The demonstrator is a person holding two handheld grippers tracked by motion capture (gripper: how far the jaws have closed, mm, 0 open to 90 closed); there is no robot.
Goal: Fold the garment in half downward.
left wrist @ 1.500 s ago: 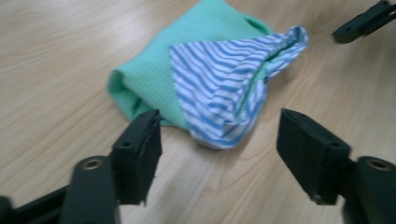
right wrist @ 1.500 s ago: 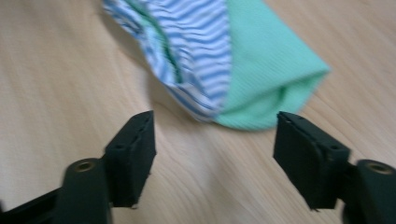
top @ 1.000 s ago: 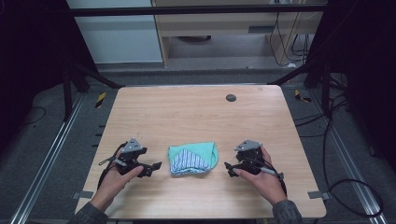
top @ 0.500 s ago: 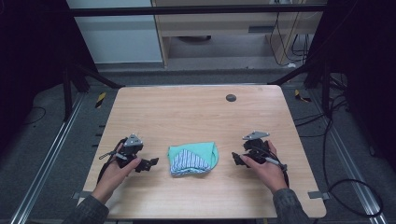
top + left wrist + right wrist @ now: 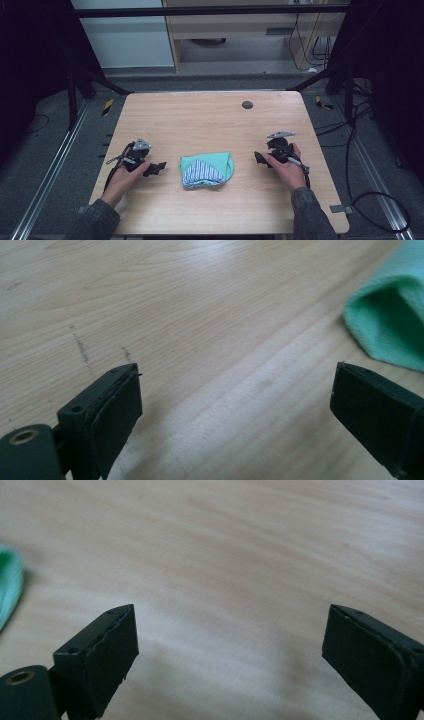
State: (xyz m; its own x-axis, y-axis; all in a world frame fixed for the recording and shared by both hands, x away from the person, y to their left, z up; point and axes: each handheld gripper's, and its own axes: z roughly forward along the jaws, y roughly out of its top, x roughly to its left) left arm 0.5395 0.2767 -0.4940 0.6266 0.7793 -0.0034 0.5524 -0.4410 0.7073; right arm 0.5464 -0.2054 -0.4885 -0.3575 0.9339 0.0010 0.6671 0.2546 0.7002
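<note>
Green cloth [image 5: 206, 169] lies between both grippers, outside jaws. Left gripper [image 5: 159, 166] jaws spread wide, empty; right gripper [image 5: 258, 159] same.

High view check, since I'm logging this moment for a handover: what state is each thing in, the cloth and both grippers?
Green cloth: folded into a bundle, striped side showing in front, lying flat on the wooden table, touched by neither gripper.
Left gripper: jaws wide open, holding nothing, low over the table left of the cloth.
Right gripper: jaws wide open, holding nothing, right of the cloth.
</note>
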